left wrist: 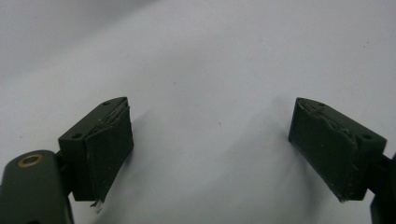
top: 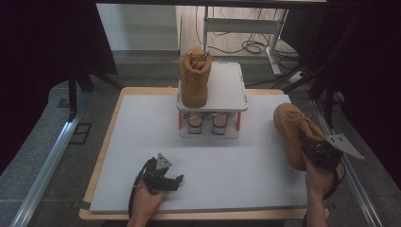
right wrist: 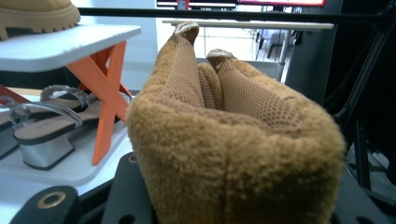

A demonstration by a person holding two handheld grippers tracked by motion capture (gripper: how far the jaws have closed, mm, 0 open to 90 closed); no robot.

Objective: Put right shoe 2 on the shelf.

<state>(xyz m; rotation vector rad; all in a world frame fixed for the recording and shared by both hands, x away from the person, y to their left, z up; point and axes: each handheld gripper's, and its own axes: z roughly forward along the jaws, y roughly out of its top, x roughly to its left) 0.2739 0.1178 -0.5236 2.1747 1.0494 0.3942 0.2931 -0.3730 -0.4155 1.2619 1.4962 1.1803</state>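
A tan boot [top: 292, 127] hangs just above the table's right edge, toe pointing away from the person. My right gripper [top: 318, 152] is shut on its collar at the heel end. In the right gripper view the fuzzy collar [right wrist: 233, 154] sits squeezed between the jaws. A matching tan boot [top: 194, 78] stands on the left of the top shelf of a white shoe rack [top: 227, 90]. My left gripper [top: 176, 180] rests on the table near the front left. Its jaws stand open [left wrist: 210, 140] with only bare white tabletop between them.
The rack has orange cross supports [right wrist: 109, 93]. A pair of clear-strapped sandals [top: 205, 124] with silver heels [right wrist: 44, 151] sits on its lower level. The white table top [top: 227, 161] has a wooden rim. Dark curtains and metal frame legs stand at both sides.
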